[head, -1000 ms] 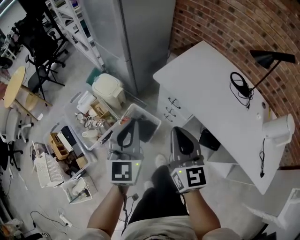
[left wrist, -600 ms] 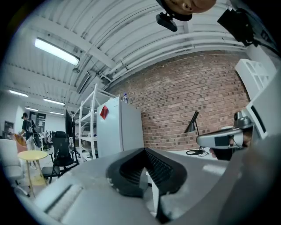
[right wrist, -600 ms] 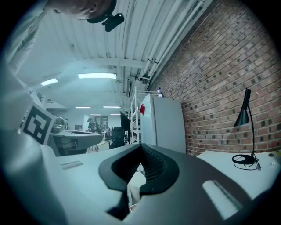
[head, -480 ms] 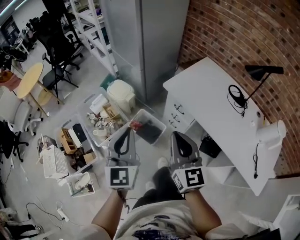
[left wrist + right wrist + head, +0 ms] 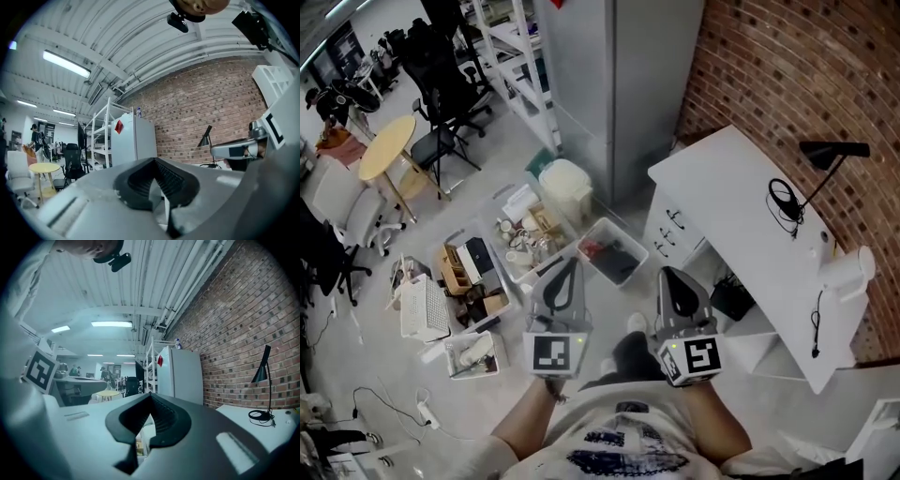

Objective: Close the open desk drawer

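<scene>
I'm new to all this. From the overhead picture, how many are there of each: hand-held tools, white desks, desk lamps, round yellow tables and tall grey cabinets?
hand-held tools: 2, the left tool and the right tool
white desk: 1
black desk lamp: 1
round yellow table: 1
tall grey cabinet: 1
Total: 6

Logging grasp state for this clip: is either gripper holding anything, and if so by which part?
Nothing is held. The left gripper and the right gripper are both in mid-air, jaws together with nothing between them, apart from the white desk.
</scene>
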Available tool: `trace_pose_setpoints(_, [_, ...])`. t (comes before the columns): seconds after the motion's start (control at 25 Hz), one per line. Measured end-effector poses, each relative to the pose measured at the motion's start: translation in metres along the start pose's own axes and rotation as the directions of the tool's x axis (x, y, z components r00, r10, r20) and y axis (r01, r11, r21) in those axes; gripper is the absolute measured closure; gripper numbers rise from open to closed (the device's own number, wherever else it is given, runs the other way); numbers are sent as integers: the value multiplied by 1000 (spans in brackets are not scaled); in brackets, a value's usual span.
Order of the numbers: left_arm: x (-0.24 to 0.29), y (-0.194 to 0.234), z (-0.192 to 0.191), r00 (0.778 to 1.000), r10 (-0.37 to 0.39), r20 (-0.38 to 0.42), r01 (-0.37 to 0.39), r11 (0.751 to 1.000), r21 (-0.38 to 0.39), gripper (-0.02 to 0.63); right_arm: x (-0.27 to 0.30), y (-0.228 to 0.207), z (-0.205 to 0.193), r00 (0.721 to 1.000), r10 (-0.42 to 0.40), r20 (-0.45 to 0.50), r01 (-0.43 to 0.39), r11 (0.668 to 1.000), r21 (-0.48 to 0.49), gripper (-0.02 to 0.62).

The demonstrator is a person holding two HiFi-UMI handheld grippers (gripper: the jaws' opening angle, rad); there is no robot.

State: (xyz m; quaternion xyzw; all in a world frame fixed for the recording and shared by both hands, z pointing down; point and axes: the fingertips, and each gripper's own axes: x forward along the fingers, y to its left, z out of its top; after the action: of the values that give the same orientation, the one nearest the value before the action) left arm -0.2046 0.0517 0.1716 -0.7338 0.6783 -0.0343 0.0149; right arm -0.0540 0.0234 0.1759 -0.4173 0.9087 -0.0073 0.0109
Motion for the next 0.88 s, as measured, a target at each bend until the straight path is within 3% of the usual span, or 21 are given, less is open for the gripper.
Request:
trace_pose_setpoints(0.28, [-15, 1, 10, 999, 12, 32, -12, 1000, -1, 588, -7, 15, 4, 1000, 13, 3, -13, 1000, -3, 589])
trace_pose_setpoints(0.88, [-12, -3, 5, 1000, -1, 20, 1, 1000, -5, 588, -9, 9, 7, 1000, 4, 8, -4, 1000, 2, 591])
